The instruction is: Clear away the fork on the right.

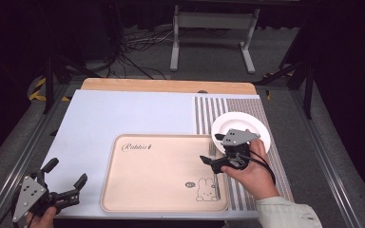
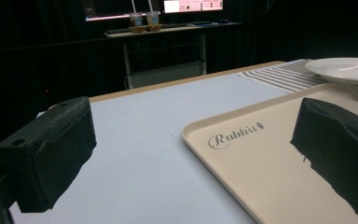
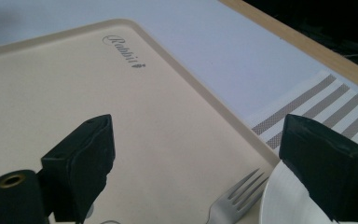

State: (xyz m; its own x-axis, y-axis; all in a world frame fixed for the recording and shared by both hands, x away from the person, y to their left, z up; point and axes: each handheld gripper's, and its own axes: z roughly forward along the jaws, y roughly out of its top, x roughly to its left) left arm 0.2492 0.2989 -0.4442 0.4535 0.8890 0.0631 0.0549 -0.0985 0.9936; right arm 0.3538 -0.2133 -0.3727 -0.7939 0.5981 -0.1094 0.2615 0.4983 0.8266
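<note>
The fork [image 3: 235, 198] lies on the tray [image 3: 121, 116] at its right edge, just beside the plate [image 1: 240, 124], tines pointing away from the person; the right gripper [image 1: 221, 161] hangs wide open above it, holding nothing; the left gripper [image 1: 59, 183], also open and empty, sits well apart at the desk's [image 1: 123, 114] near-left corner; the right gripper view shows the tines, which the hand hides from above.

left tongs [image 1: 65, 178] | at 7 o'clock of the high view, held low in a hand, jaws spread wide, nothing between || right tongs [image 1: 215, 151] | at 4 o'clock, gripped in right hand [image 1: 253, 172], jaws parted and empty, pointing toward 9 o'clock
</note>
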